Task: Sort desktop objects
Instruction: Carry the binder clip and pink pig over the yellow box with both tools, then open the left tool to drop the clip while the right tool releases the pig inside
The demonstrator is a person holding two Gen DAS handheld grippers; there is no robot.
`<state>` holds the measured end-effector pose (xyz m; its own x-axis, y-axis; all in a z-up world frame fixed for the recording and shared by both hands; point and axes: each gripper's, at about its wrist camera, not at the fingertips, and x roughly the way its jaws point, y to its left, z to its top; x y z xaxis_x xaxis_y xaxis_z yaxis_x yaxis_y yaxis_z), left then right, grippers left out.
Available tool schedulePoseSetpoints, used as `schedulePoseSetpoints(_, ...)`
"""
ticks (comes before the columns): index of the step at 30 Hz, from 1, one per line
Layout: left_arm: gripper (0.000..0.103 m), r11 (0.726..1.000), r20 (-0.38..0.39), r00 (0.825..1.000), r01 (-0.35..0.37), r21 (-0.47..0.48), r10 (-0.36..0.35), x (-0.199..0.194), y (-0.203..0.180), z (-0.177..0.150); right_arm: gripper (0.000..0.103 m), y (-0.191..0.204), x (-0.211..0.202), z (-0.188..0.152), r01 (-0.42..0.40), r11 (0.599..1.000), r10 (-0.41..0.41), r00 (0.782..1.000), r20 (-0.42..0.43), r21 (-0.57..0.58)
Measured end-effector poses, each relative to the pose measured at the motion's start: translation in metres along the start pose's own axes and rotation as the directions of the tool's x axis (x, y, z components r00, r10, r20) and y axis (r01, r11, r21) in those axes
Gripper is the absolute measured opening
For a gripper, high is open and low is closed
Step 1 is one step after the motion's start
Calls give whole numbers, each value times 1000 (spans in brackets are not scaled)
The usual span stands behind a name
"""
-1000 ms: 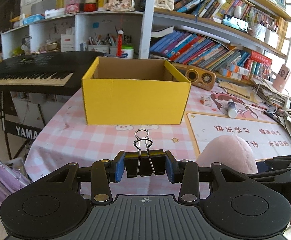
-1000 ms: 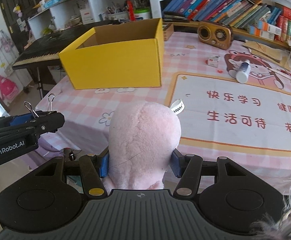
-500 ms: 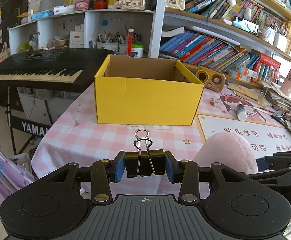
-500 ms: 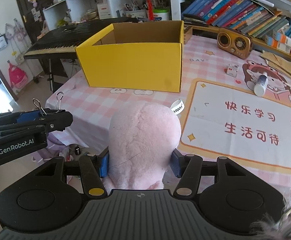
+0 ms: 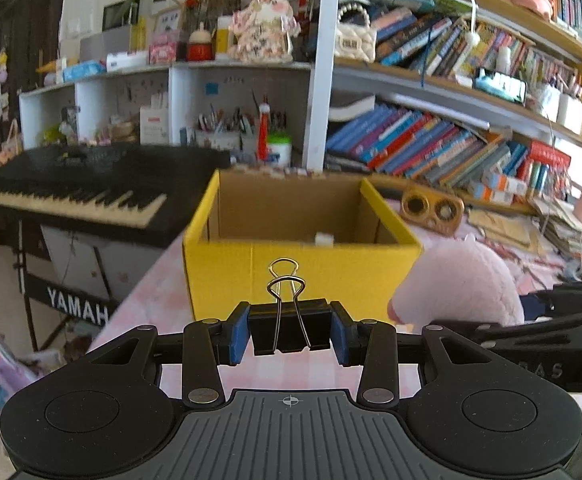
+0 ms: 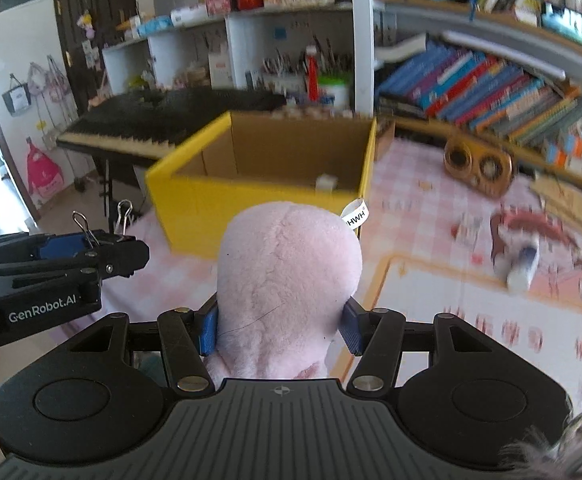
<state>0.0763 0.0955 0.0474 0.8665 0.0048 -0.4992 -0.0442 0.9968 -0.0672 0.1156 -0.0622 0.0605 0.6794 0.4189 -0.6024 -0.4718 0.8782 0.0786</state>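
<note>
My left gripper (image 5: 290, 334) is shut on a black binder clip (image 5: 289, 330) with silver wire handles, held in the air just short of the front wall of the yellow cardboard box (image 5: 299, 268). My right gripper (image 6: 279, 326) is shut on a pink plush toy (image 6: 287, 280) with a white tag, close to the box (image 6: 259, 196). The box is open on top, and a small white object (image 5: 324, 239) lies inside. In the right wrist view the left gripper (image 6: 103, 246) with the clip shows at the left. The plush (image 5: 459, 284) shows at the right in the left wrist view.
The table has a pink checked cloth (image 6: 411, 216) and a printed mat (image 6: 511, 320). A wooden radio (image 6: 477, 166), a white tube (image 6: 523, 266) and stacked papers lie to the right. A black keyboard (image 5: 91, 188) stands left of the table. Bookshelves (image 5: 451, 140) rise behind.
Both grippers have moved forward and up toward the yellow box, each still holding its object. The inside of the box now shows, with a small white object in it.
</note>
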Motion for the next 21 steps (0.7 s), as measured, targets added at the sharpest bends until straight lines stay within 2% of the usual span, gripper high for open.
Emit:
schedulePoseSetpoints(6,39,1000,63,998,-31,-1,31,26,-1,35,54,-21,20,47,-6,1000,8,997,73,-30)
schedulePoseSetpoints(12,39,997,90,993,-77,-5,77,61,-4,62,54,-36,54,86,-29,997,36,994,102,-69)
schedulePoseSetpoints(16,39,994,76,991,-109,-5,109,87,-7,70,54,-44,82,106,-50,994,58,994,94,-92)
schedulePoseSetpoints(21,39,991,19,991,-135,26,134,121,-11,72,54,-52,117,117,-74,989,81,995,51,-128)
